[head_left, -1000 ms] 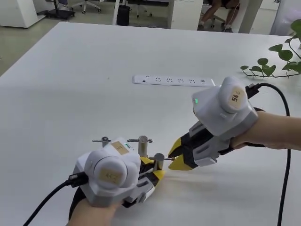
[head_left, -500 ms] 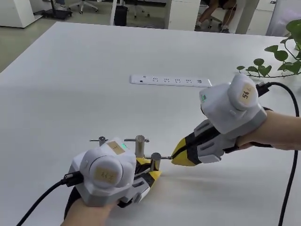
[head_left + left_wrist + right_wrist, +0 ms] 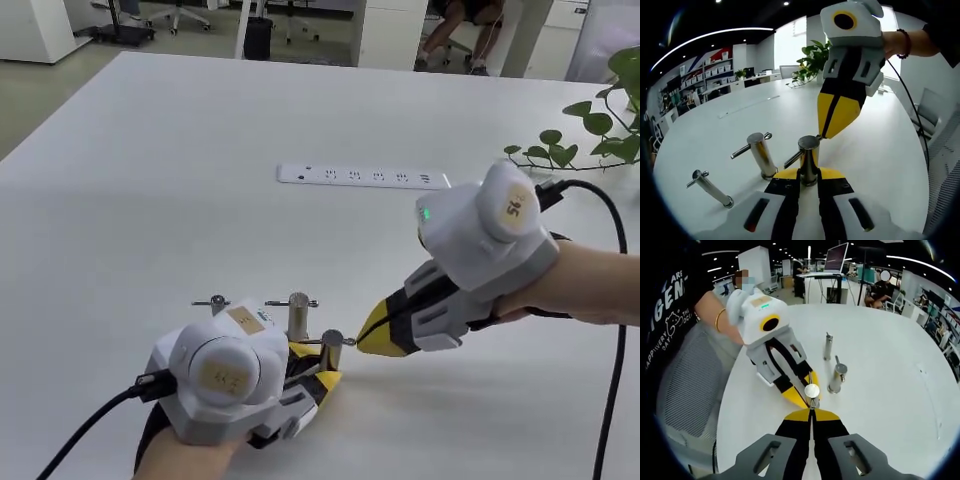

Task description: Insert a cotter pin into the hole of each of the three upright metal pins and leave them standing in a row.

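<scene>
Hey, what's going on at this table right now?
A person works with two handheld grippers on a white table. The left gripper has its jaws shut around the nearest metal pin, holding it upright. The right gripper pinches a cotter pin that passes through that pin's hole, its tip showing on the other side. The middle pin and far pin stand in line, each with a cotter pin through it.

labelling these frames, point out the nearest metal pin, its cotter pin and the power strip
nearest metal pin (image 3: 809, 161), left gripper view, middle of its shaft
cotter pin (image 3: 791, 159), left gripper view, its protruding end
power strip (image 3: 362, 177), head view, middle of its top face
</scene>
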### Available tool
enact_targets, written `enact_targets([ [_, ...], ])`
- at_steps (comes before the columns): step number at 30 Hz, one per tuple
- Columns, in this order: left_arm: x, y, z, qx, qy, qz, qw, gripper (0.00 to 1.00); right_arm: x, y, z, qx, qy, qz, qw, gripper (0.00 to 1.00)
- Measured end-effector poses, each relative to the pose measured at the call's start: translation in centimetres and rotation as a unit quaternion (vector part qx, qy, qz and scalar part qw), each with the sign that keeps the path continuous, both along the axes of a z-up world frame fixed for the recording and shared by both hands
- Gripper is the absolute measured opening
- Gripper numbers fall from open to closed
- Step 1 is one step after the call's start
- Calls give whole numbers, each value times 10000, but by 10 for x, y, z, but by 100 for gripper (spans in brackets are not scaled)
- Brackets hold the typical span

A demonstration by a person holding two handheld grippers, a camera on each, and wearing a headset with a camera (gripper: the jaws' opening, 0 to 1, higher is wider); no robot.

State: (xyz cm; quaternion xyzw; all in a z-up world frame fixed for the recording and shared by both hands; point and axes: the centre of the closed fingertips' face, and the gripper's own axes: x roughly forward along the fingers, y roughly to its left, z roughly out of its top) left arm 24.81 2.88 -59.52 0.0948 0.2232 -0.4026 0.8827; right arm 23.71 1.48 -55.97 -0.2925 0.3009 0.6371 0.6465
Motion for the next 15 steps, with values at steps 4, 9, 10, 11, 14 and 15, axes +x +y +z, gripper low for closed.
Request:
enact_targets([
  [4, 1, 0, 0, -17, 23, 2, 10000, 10, 0, 2, 0, 2, 16, 11, 10000, 0],
  [9, 1, 0, -1, -32, 48, -1, 10000, 10, 0, 2, -2, -21, 18, 25, 10000, 0],
  [10, 1, 0, -1, -38, 54, 3, 10000, 10, 0, 2, -2, -21, 14, 32, 10000, 0],
  [11, 1, 0, -1, -46, 74, 11, 10000, 10, -1, 2, -2, -20, 26, 33, 10000, 0],
  [14, 1, 3, -3, 5, 121, 73, 9999, 15, 0, 1, -2, -28, 9, 21, 10000, 0],
  [15, 1, 4, -3, 19, 109, 82, 9999, 18, 1, 1, -1, -25, -2, 7, 10000, 0],
])
